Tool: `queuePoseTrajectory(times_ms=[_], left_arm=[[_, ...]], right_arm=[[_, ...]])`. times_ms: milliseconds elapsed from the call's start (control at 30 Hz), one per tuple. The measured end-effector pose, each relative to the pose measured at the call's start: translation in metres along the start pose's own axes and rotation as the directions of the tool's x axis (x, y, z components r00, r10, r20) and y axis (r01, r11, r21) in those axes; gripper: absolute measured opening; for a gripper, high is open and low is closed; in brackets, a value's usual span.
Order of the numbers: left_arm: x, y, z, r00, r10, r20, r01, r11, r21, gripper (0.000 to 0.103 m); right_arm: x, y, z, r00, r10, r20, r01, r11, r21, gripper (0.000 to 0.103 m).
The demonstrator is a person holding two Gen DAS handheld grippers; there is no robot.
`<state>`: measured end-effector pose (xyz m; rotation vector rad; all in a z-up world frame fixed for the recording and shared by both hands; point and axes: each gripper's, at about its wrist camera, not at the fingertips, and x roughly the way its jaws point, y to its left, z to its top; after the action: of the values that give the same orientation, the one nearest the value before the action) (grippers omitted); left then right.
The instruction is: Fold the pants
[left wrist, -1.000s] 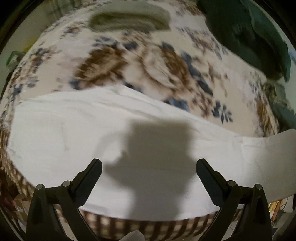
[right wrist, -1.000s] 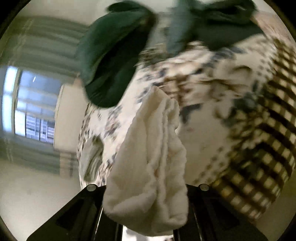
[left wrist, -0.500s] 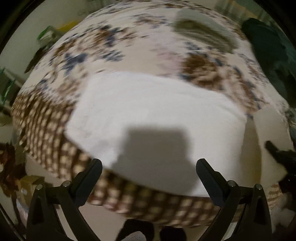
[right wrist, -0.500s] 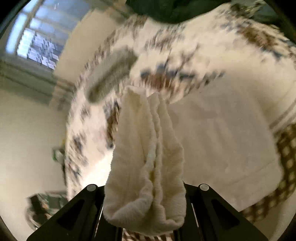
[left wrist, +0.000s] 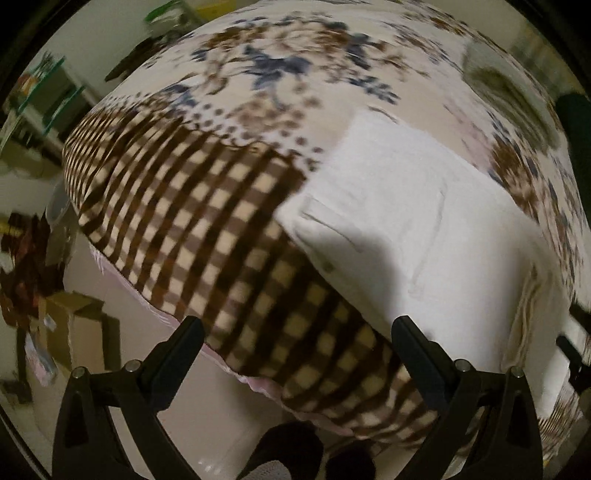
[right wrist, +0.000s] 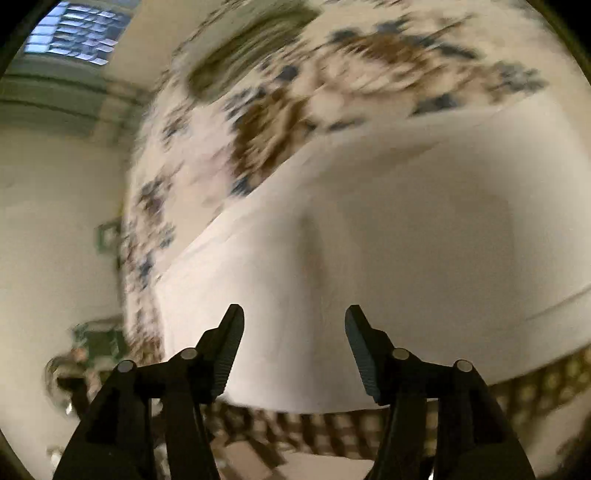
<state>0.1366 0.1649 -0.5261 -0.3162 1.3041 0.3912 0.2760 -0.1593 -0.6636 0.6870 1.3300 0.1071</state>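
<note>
- Cardboard boxes (left wrist: pixel 79 332), plain and square-edged, stand on the pale floor at the far left of the left wrist view, beside a glass-shelved rack (left wrist: pixel 44 92) higher up.
- Next comes the bed's fuzzy blanket (left wrist: pixel 207 206): a brown-and-cream check along its hanging edge, giving way to blue and brown flowers on cream further up.
- The left gripper (left wrist: pixel 295 328) hangs over that checked edge, its black plastic fingers spread wide with nothing between them.
- Right of it lie the white pants (left wrist: pixel 413 221), a smooth woven cloth folded into a flat, thick, roughly rectangular slab on the blanket; a small button shows near the corner closest to the camera, and layered cream edges stack up at the right end.
- A dark green garment (left wrist: pixel 576 122) sits at the far right rim.
- In the right wrist view, blurred, a bright window (right wrist: pixel 74 33) is at upper left, and an olive folded cloth (right wrist: pixel 251 44) lies on the flowered blanket.
- The right gripper (right wrist: pixel 294 321), ribbed pads facing inward, is parted and empty just above the pants' soft, shadowed surface.
</note>
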Motion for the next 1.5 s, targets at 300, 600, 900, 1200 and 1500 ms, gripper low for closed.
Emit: queuePoseTrajectory(times_ms=[300,600,900,1200,1500], left_arm=[[0.039,0.030,0.026,0.985,-0.171,0.014,0.168,0.945,-0.279,0.102],[0.069,0.033,0.035,0.946,-0.302,0.115,0.323,0.870,-0.372,0.034],[0.028,0.045,0.022,0.922,-0.369,0.114,0.383,0.839,-0.387,0.037],[0.021,0.014,0.046,0.939,-0.285,0.190,0.325,0.916,-0.235,0.011],[0.059,0.030,0.053,0.947,-0.314,0.074,0.321,0.901,-0.293,0.016]], right_arm=[[0.076,0.016,-0.002,0.977,-0.103,-0.187,0.086,0.992,-0.097,0.059],[0.003,-0.013,-0.002,0.973,-0.218,-0.077,0.211,0.973,-0.095,0.059],[-0.007,-0.038,0.002,0.961,-0.257,-0.102,0.251,0.966,-0.067,0.059],[0.004,-0.041,-0.008,0.963,-0.245,-0.110,0.243,0.969,-0.033,0.059],[-0.020,-0.070,-0.016,0.963,-0.238,-0.127,0.244,0.969,0.030,0.059]])
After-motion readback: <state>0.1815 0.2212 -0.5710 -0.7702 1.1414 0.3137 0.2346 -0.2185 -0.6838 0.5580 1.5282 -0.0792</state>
